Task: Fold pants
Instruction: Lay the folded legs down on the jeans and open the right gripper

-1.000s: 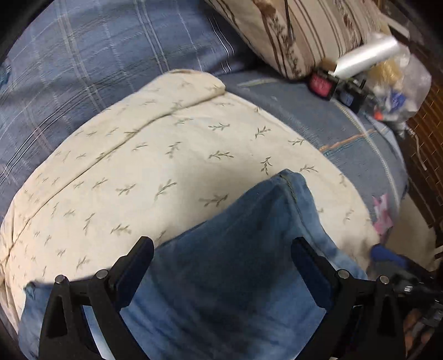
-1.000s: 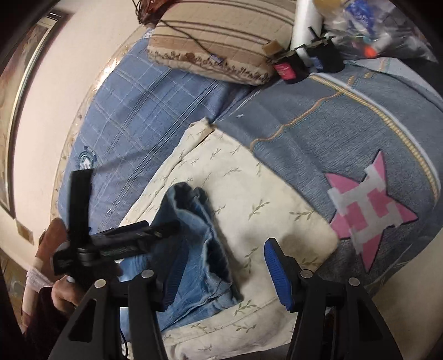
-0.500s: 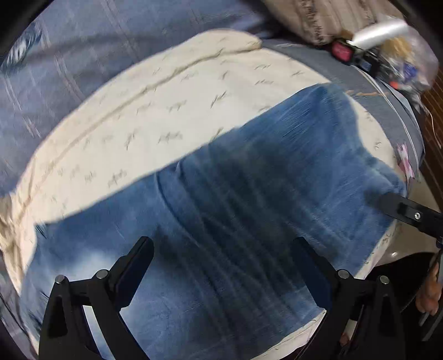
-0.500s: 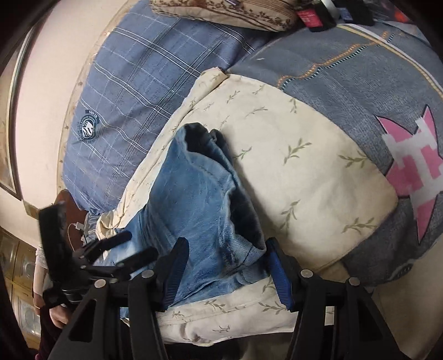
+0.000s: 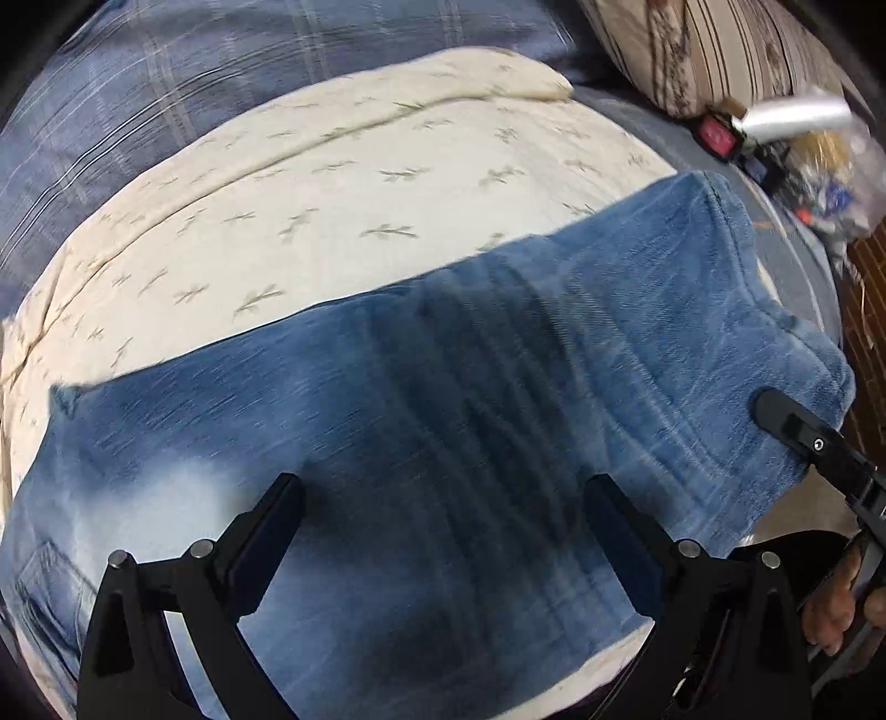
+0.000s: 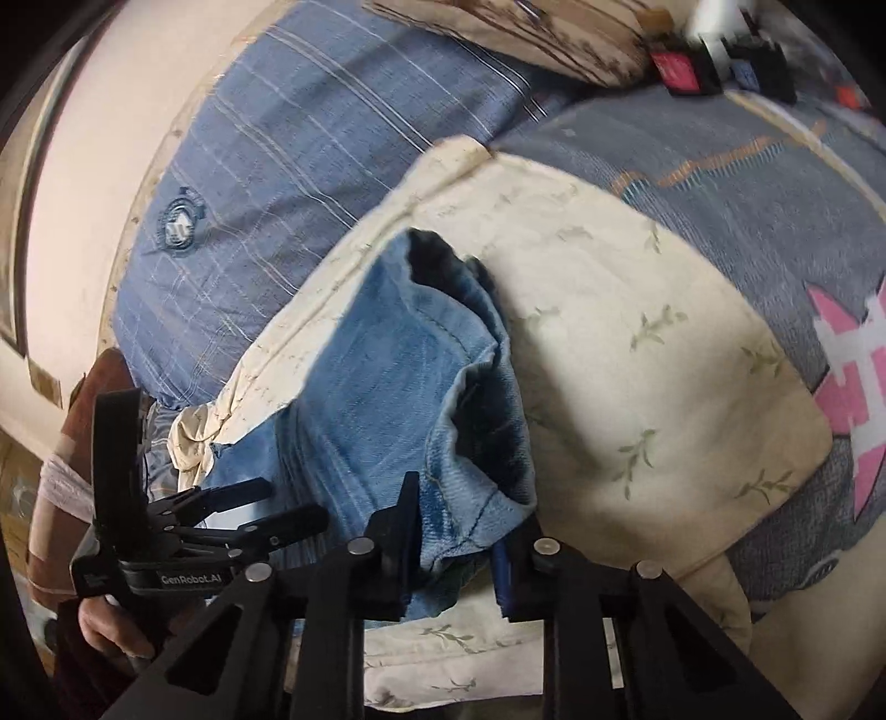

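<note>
The pants (image 5: 443,432), one pair of blue jeans, lie across a cream leaf-print cloth (image 5: 310,221) with one end at the near edge of the bed. In the right wrist view their hem end (image 6: 459,498) bunches up and shows dark openings. That one cream cloth sits on two blue covers: a plaid blue sheet (image 6: 266,177) toward the wall and a grey-blue quilt (image 6: 747,221) carrying one pink star patch (image 6: 853,387). One striped beige pillow (image 5: 731,50) lies at the far side, and beside it is a small heap of clutter, including one red-faced black box (image 5: 717,135) and one clear plastic roll (image 5: 797,113); the rest there is too blurred to count.

Two grippers are in view. The left gripper (image 5: 443,543) hangs over the faded middle of the jeans with its jaws spread wide, nothing between the pads, and the denim below them untouched. The right gripper (image 6: 457,554) is at the hem end, its jaws closing with the bunched denim between them; the two pads meet the fabric on either side. One hand (image 6: 111,620) shows under the left gripper's handle, and part of another hand (image 5: 836,603) appears at the left wrist view's lower right edge.
</note>
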Demonstrator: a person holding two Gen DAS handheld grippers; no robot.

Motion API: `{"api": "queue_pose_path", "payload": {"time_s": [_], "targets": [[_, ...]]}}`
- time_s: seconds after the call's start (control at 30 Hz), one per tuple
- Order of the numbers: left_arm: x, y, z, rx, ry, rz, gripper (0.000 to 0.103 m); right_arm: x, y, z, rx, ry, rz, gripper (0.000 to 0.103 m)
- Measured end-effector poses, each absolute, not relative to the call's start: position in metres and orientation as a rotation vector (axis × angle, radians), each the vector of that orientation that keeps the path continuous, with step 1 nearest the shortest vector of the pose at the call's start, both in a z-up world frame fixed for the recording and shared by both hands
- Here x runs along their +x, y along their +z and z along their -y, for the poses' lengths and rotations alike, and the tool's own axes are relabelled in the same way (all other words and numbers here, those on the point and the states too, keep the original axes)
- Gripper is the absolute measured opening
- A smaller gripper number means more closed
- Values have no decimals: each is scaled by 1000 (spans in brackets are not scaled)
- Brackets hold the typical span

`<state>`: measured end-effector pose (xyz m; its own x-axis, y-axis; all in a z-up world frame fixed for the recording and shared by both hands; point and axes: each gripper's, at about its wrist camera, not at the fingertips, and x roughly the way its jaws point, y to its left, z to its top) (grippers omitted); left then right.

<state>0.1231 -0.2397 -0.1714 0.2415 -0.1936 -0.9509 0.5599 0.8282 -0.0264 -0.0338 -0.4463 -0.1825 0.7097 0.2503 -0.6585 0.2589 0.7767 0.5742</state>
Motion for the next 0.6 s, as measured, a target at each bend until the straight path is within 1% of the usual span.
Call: {"api": "queue_pose_path", "payload": {"time_s": [0.17,0.4,0.6], "targets": [[123,-149,196,280,-495,-1188,100,-35,-149,407,463,-22,-715,21],[125,-114,115,158,-425,-1121,100,-28,-120,357,362,36,-693,21],[121,-85,45,36,-356,-1059,100,-19,-106,291,288,135,-730,21]]}}
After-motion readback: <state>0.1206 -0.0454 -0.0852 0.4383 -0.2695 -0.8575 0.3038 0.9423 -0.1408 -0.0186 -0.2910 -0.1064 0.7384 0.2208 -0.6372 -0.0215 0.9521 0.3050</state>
